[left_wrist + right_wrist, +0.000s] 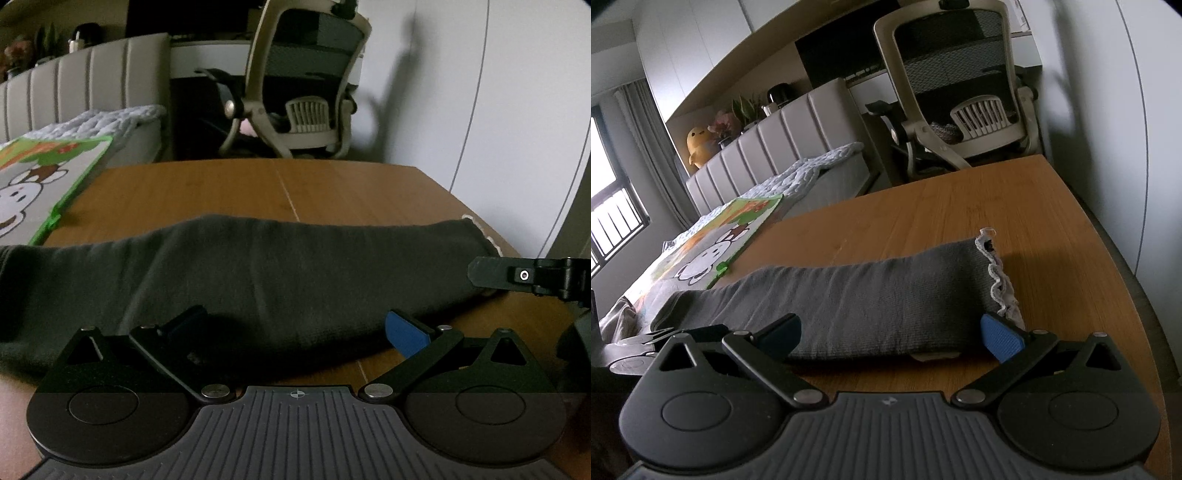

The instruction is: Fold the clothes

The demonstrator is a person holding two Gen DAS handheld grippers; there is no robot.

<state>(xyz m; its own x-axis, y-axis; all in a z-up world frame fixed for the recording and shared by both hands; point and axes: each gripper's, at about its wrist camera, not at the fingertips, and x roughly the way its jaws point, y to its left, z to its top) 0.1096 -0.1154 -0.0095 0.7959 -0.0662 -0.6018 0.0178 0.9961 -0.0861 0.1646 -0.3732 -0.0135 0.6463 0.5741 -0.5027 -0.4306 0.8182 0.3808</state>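
1. A dark grey garment (871,302) is seen lying as a long, narrow band across the wooden table (979,206), already doubled over lengthwise; a white scalloped trim (997,280) shows at its right end.
2. The left gripper (295,334) is held low at the near edge of the cloth, its fingers spread wide, with nothing pinched between them.
3. The right gripper (890,334) is likewise spread, set at the near edge close to the trimmed end, and nothing is held.
4. A slip is judged possible if only the top layer is caught when the fingers close; the lower layer would then be left behind and the fold skewed.
5. The band could be dragged toward the table's right edge, which lies near the trimmed end, if the cloth is pulled rather than lifted.
6. A cartoon-printed mat (713,251) lies just beside the garment's left end and could be snagged during a wide swing.
7. A collision between the two grippers is conceivable, since they work close together.
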